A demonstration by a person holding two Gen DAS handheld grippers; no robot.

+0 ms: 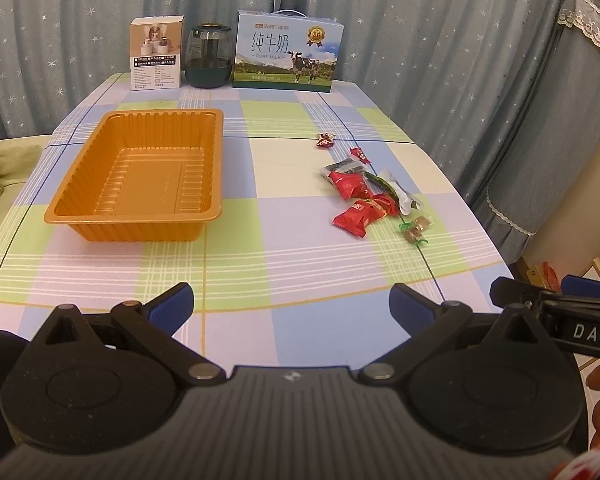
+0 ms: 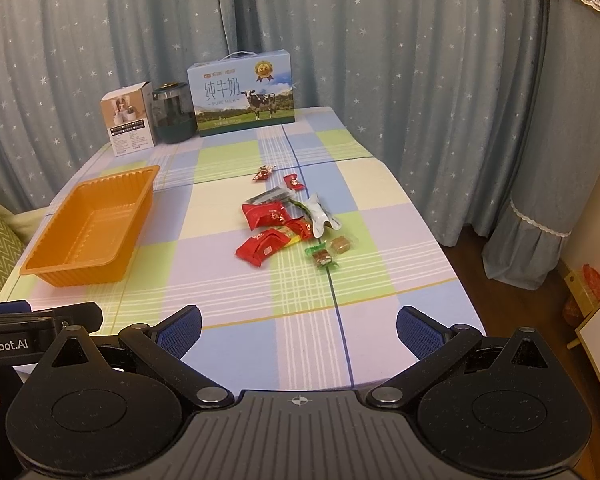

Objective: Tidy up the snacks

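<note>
Tray (image 1: 140,172) laid lengthwise toward the far edge, snacks (image 2: 288,224) strewn in a line toward the right edge, left gripper (image 1: 291,304) and right gripper (image 2: 299,330) held wide, nothing gripped

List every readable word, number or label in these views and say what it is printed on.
"纯牛奶": milk carton.
"PURE MILK": same carton.
"3.6": gold medal on the carton.
"DAS": right gripper body, cut off.
"nRobot.AI": left gripper body, cut off.
Small white box: print too small.
Red snack packets: print blurred.
</note>
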